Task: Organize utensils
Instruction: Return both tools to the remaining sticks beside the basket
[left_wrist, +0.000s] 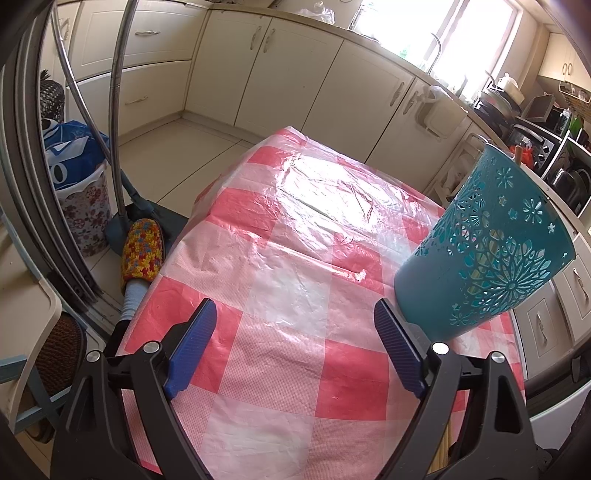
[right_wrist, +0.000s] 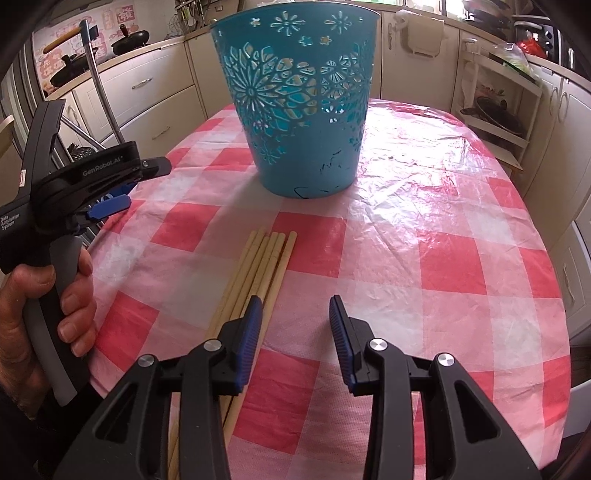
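A teal cut-out holder (right_wrist: 301, 110) stands upright on the red and white checked table (right_wrist: 424, 236); it also shows at the right of the left wrist view (left_wrist: 491, 251). Several wooden chopsticks (right_wrist: 255, 269) lie side by side on the cloth in front of it, running under my right gripper's left finger. My right gripper (right_wrist: 293, 314) is open and empty just above their near part. My left gripper (left_wrist: 295, 317) is open and empty over the cloth, left of the holder. It shows at the left edge of the right wrist view (right_wrist: 110, 192), held by a hand.
Cream kitchen cabinets (left_wrist: 295, 70) surround the table. A floral bin with a blue bag (left_wrist: 85, 199) and a slippered foot (left_wrist: 142, 254) are on the floor to the left. A shelf rack with pans (right_wrist: 498, 110) stands to the right.
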